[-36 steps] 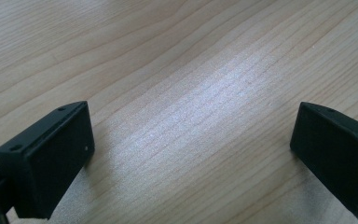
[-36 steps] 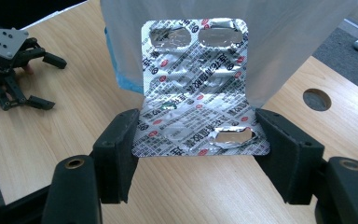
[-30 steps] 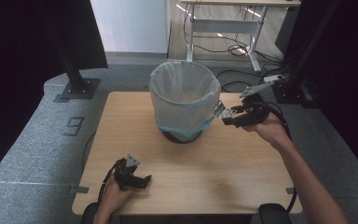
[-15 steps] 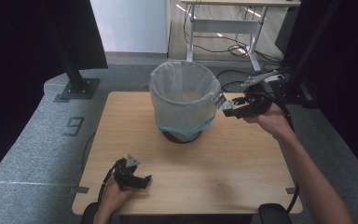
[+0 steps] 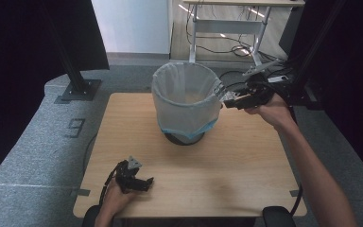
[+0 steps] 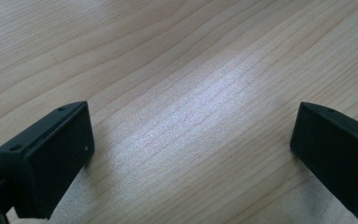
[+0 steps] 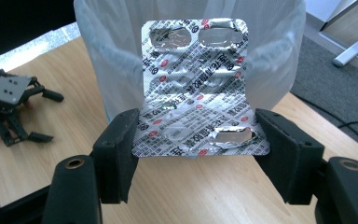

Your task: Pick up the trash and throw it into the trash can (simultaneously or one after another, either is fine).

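My right gripper (image 7: 198, 135) is shut on a silver blister pack (image 7: 196, 88) with red print and torn-open pockets, which stands up between the jaws. In the high view the right gripper (image 5: 231, 100) holds that blister pack (image 5: 223, 94) beside the right rim of the bin (image 5: 185, 101), a round bin lined with a white bag; the bin (image 7: 270, 51) rises just behind the pack. My left gripper (image 5: 144, 182) rests low over the table's front left, open with bare wood between its jaws. The left gripper (image 7: 25, 112) lies on the table at far left.
The bin stands at the back middle of the wooden table (image 5: 236, 165). Black stand bases (image 5: 78, 90) and a desk frame with cables (image 5: 227, 45) sit on the grey floor beyond the table.
My right gripper has risen with the blister pack, from beside the bin's wall to its rim. The left gripper has stayed in place.
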`<state>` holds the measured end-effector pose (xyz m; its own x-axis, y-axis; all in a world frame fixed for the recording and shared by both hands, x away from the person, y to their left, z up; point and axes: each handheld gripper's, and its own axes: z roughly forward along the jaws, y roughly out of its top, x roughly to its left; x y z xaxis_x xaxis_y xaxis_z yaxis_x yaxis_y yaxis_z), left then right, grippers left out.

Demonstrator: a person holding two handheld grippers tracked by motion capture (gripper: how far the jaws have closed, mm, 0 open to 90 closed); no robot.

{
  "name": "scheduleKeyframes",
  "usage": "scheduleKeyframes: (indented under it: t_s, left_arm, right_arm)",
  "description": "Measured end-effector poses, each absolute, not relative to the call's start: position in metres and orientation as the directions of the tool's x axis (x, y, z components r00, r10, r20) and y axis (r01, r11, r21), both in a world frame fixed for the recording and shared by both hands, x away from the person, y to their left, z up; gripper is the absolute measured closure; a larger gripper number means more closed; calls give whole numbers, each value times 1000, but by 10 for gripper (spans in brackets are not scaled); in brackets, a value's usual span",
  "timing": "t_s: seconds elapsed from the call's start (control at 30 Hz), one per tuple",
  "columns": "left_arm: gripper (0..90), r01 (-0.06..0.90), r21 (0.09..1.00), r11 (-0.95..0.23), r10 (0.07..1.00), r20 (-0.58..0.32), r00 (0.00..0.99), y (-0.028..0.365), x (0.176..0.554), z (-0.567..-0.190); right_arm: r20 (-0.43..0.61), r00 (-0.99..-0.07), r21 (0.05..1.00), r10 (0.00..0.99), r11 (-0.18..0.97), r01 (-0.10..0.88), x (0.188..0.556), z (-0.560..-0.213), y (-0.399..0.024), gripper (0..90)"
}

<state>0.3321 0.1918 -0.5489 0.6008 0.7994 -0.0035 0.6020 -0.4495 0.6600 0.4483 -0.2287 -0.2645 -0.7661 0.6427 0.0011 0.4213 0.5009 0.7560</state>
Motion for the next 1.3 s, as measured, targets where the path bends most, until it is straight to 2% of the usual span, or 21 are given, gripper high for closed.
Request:
scheduleKeyframes:
  t_s: [0.6,1.3]
  left_arm:
    - [0,602,660,-449,799,-4,601,192,332,-549]
    - [0,602,661,-449,799,-4,601,192,332,-549]
  right_arm:
    - [-41,-771,757,636,524,392,471,-247,-195,335]
    - [-60,-781,753,621,542,373,499,-249,-142,334]
